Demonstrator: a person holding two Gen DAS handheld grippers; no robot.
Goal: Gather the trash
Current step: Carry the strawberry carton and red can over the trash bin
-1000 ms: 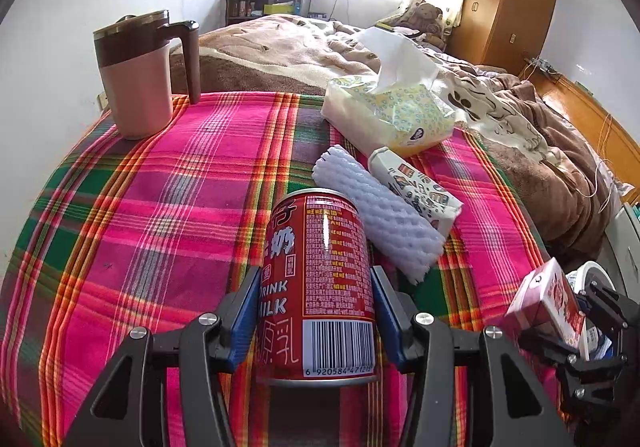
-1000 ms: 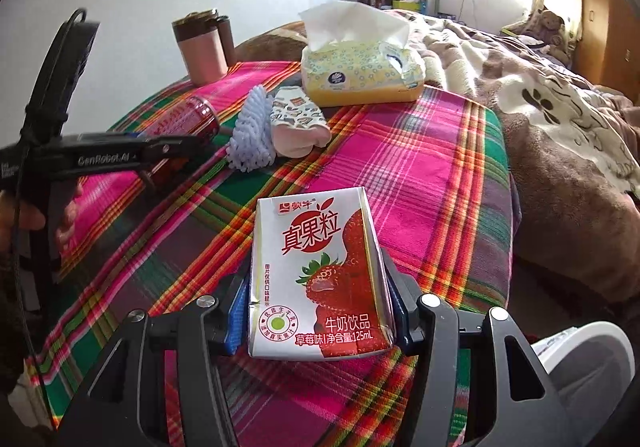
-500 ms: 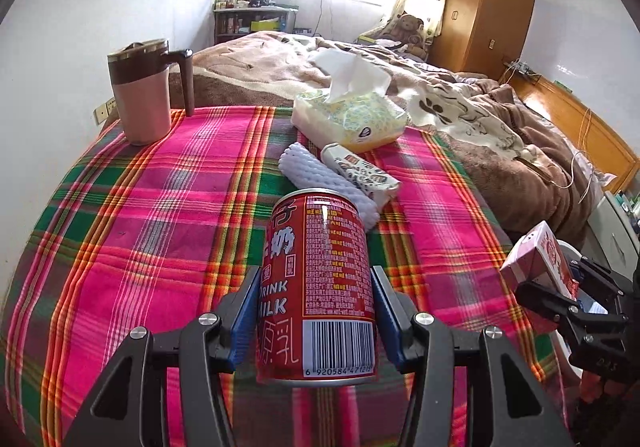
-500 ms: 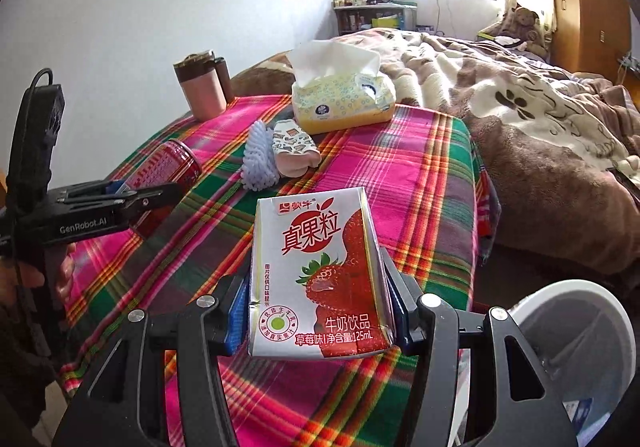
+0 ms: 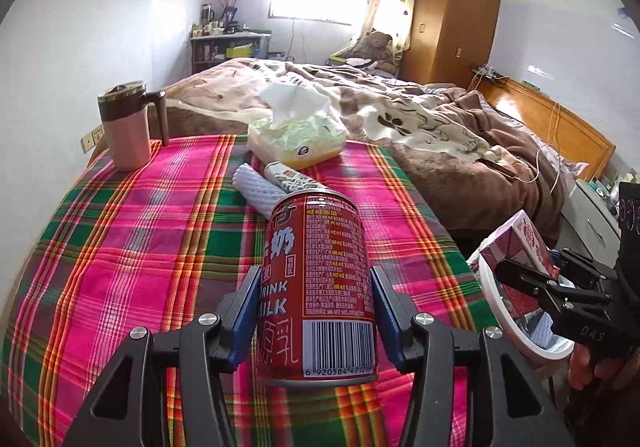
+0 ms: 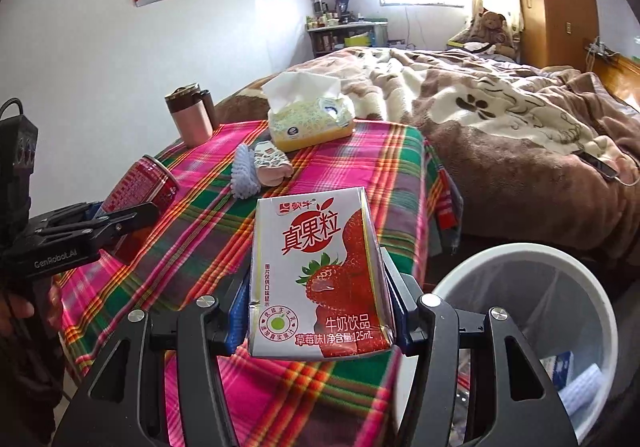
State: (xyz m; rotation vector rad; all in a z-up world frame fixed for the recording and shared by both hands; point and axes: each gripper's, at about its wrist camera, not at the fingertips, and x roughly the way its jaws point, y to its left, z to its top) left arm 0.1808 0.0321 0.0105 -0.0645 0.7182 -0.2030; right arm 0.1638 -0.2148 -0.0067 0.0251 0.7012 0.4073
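My left gripper [image 5: 316,307] is shut on a red milk can [image 5: 318,287] and holds it above the plaid-covered table [image 5: 140,231]. My right gripper [image 6: 318,311] is shut on a strawberry milk carton [image 6: 320,279], held at the table's right edge beside a white trash bin [image 6: 532,319]. The bin's rim shows in the left wrist view [image 5: 496,311], with the carton [image 5: 516,251] over it. The can also shows in the right wrist view [image 6: 140,199]. A white foam net sleeve [image 5: 260,191] and a printed wrapper [image 5: 292,179] lie on the table.
A pink mug with a brown lid [image 5: 128,127] stands at the table's far left. A tissue pack [image 5: 296,131] sits at the far edge. A bed with brown blankets [image 5: 440,127] lies behind and to the right. The bin holds some trash [image 6: 564,371].
Both grippers have pulled back and risen from the table, still holding the can and the carton. The right gripper has moved toward the white bin, which is now in view.
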